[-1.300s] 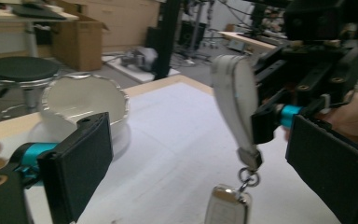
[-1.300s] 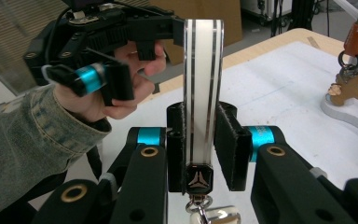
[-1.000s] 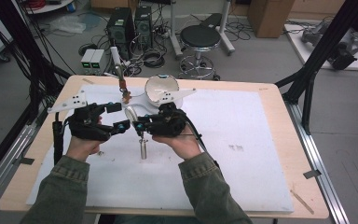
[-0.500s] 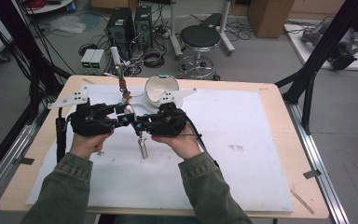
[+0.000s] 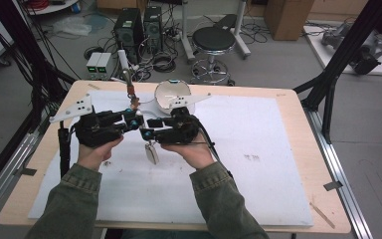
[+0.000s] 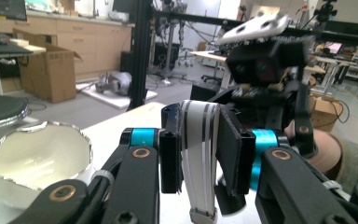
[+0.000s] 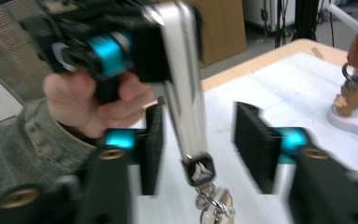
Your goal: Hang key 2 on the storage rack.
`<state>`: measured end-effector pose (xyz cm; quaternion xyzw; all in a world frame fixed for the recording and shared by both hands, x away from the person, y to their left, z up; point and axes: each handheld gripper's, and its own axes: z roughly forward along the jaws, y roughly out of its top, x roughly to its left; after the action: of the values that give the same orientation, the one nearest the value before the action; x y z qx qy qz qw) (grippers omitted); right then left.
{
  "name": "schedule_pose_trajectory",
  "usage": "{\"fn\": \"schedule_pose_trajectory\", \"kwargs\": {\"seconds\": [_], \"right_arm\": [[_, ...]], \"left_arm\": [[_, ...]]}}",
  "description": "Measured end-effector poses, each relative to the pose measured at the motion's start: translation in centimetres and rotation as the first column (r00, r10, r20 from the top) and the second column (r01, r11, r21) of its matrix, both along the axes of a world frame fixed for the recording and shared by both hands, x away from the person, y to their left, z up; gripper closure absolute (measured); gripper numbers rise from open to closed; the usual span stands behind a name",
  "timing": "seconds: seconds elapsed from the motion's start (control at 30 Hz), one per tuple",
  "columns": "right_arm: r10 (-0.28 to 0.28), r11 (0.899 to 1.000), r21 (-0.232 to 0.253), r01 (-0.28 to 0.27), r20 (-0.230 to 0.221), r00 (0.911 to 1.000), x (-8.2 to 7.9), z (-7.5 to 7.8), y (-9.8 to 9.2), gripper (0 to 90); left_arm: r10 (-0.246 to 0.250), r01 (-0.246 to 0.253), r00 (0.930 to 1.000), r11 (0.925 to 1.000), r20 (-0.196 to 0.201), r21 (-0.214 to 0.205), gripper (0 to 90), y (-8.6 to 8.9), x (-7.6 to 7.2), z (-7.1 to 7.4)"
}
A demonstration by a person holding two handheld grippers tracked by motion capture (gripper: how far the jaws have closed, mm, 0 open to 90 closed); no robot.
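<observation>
Handover in progress above the white surface (image 5: 258, 164), near its far left quarter. The left gripper (image 6: 198, 158) has just been closing and its fingers now clamp the silver strap (image 6: 199, 163). The right gripper (image 7: 198, 154) has just been opening; its fingers stand released either side of the strap, whose charm (image 5: 151, 152) dangles below. Judgement: withdraw the right gripper rightward, where the surface lies open; the white bowl (image 5: 171, 93) and keychain stand (image 5: 129, 89) crowd the far edge.

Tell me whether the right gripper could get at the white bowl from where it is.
Probably yes: the white bowl sits just beyond the right gripper, nothing standing between them. Its jaws have just opened off the silver strap, which the left gripper now clamps.
</observation>
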<state>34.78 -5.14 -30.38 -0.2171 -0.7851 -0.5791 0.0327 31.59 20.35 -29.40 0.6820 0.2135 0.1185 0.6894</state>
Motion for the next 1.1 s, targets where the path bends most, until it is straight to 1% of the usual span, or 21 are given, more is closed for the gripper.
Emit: {"fn": "schedule_pose_trajectory", "kwargs": {"seconds": [0.03,0.07,0.13,0.2,0.23,0.27,0.3,0.37,0.4,0.43,0.47,0.53,0.7,0.8,0.87,0.9,0.93,1.0,1.03,1.07,1.1], "right_arm": [[-0.023,1.000,-0.014,0.023,-0.010,0.9997,0.0,0.0,-0.2,36.8],[-0.023,1.000,-0.014,0.023,-0.010,0.9997,0.0,0.0,-0.2,36.8],[-0.047,0.998,-0.034,0.046,-0.009,0.9989,0.1,-0.1,-0.4,26.3],[-0.070,0.995,-0.076,0.070,-0.002,0.9975,0.2,-0.2,-0.4,17.9],[-0.097,0.989,-0.108,0.098,0.011,0.9952,0.1,-0.3,-0.4,12.3],[-0.117,0.984,-0.133,0.119,0.017,0.9929,0.1,-0.4,-0.4,9.3],[-0.141,0.978,-0.152,0.144,0.029,0.9895,0.0,-0.5,-0.6,9.3],[-0.168,0.973,-0.155,0.172,0.044,0.9849,-0.1,-0.6,-1.2,6.3],[-0.186,0.968,-0.160,0.192,0.052,0.9811,-0.2,-0.7,-1.5,0.4],[-0.198,0.965,-0.164,0.206,0.066,0.9780,-0.3,-0.7,-1.9,0.4],[-0.228,0.958,-0.158,0.239,0.084,0.9700,-0.5,-0.7,-2.8,0.4],[-0.236,0.957,-0.155,0.247,0.086,0.9680,-0.5,-0.8,-3.2,0.4],[-0.294,0.934,-0.173,0.313,0.125,0.9476,-1.1,-1.1,-4.9,0.4],[-0.311,0.924,-0.183,0.335,0.149,0.9388,-1.6,-1.5,-5.7,0.4],[-0.329,0.915,-0.188,0.356,0.160,0.9307,-1.9,-1.9,-6.4,0.4],[-0.332,0.915,-0.187,0.358,0.155,0.9303,-2.0,-2.0,-6.7,0.4],[-0.340,0.912,-0.184,0.366,0.157,0.9272,-2.0,-2.2,-7.1,0.4],[-0.361,0.904,-0.180,0.388,0.164,0.9180,-2.2,-2.5,-7.8,0.4],[-0.365,0.903,-0.176,0.392,0.164,0.9163,-2.3,-2.7,-8.2,0.4],[-0.371,0.900,-0.177,0.398,0.168,0.9132,-2.3,-2.9,-8.7,0.4],[-0.381,0.893,-0.182,0.411,0.179,0.9070,-2.4,-3.1,-9.1,0.4]], "left_arm": [[0.006,-0.006,1.0000,1.0000,0.007,0.007,71.5,0.0,0.0,0.1],[0.017,-0.017,0.9998,0.9997,0.014,0.018,71.5,-0.1,0.0,0.2],[0.033,-0.034,0.9992,0.9986,0.024,0.040,71.4,-0.2,0.2,0.3],[0.041,-0.042,0.9989,0.9981,0.022,0.045,71.5,-0.2,0.3,0.3],[0.053,-0.054,0.9983,0.9973,0.024,0.051,71.5,-0.2,0.3,0.4],[0.067,-0.068,0.9974,0.9959,0.028,0.059,71.5,-0.2,0.3,0.4],[0.073,-0.074,0.9970,0.9953,0.027,0.062,71.4,-0.2,0.3,0.5],[0.086,-0.088,0.9959,0.9932,0.027,0.076,71.5,0.1,0.5,0.5],[0.092,-0.094,0.9955,0.9927,0.023,0.076,71.5,0.2,0.6,0.5],[0.097,-0.098,0.9952,0.9923,0.018,0.076,71.5,0.3,0.7,0.4],[0.099,-0.100,0.9950,0.9918,0.015,0.079,71.5,0.5,0.8,0.4],[0.110,-0.111,0.9938,0.9898,0.013,0.089,71.5,0.6,0.9,0.4],[0.134,-0.134,0.9910,0.9865,0.003,0.094,71.5,0.7,1.2,0.4],[0.146,-0.146,0.9892,0.9820,0.007,0.119,71.5,0.6,1.3,0.4],[0.162,-0.162,0.9868,0.9790,0.009,0.124,71.5,0.8,1.4,0.5],[0.171,-0.170,0.9853,0.9780,0.008,0.120,71.5,0.9,1.4,0.6],[0.178,-0.178,0.9840,0.9765,0.007,0.122,71.5,1.0,1.5,0.7],[0.184,-0.181,0.9828,0.9757,-0.012,0.123,71.4,1.4,1.8,0.8],[0.183,-0.179,0.9830,0.9758,-0.020,0.126,71.4,1.5,2.0,0.8],[0.186,-0.181,0.9823,0.9733,-0.023,0.141,71.4,1.5,2.2,0.8],[0.188,-0.183,0.9820,0.9707,-0.019,0.156,71.4,1.5,2.3,0.9]]}}
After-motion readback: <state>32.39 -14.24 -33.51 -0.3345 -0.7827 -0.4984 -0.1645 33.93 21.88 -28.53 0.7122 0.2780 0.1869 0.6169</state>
